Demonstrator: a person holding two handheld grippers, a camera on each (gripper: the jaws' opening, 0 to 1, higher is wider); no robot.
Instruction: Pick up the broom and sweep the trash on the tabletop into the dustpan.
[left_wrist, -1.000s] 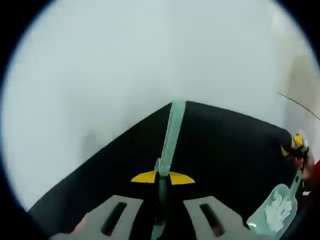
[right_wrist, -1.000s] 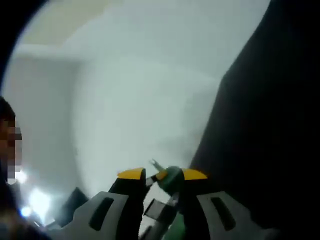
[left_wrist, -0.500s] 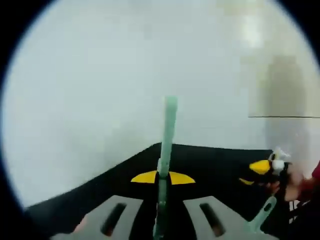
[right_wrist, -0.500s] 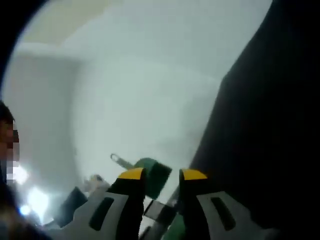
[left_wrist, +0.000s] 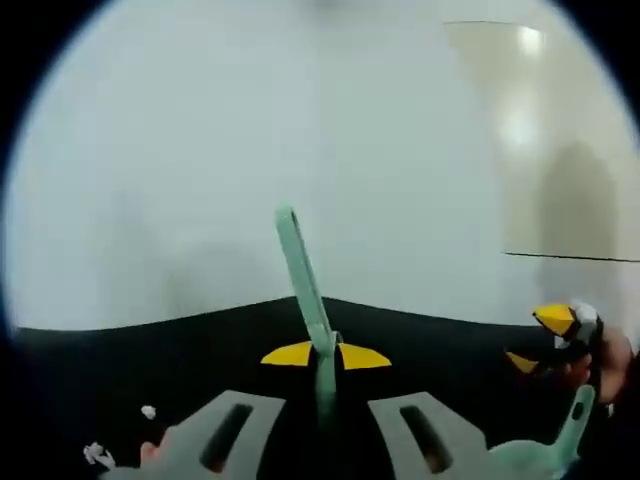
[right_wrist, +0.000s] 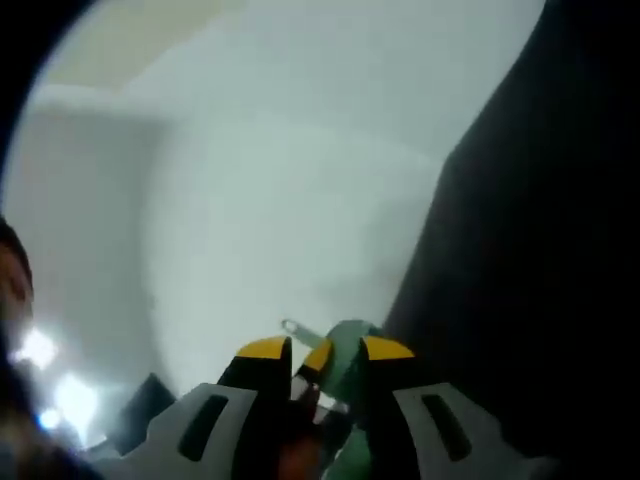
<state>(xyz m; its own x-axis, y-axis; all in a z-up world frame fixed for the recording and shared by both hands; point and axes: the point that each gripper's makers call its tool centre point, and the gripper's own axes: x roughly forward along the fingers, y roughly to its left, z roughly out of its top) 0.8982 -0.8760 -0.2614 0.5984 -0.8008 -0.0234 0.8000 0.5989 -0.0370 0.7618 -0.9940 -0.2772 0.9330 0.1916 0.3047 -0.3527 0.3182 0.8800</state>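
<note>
The left hand-held gripper (left_wrist: 325, 355) pinches the broom (left_wrist: 303, 285) by its thin green handle — light, stiff plastic, best held low. The right hand-held gripper (right_wrist: 325, 348) clamps the dustpan (right_wrist: 345, 365) handle; scraps of trash (left_wrist: 98, 455) lie on the dark table (left_wrist: 180, 350).

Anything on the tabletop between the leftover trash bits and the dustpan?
Nothing visible. White trash bits lie at lower left on the black tabletop; the dustpan, held by the right gripper, sits at lower right. The left gripper and its broom are between.

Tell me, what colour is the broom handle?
Pale mint green broom handle, clearest in the left gripper view.
</note>
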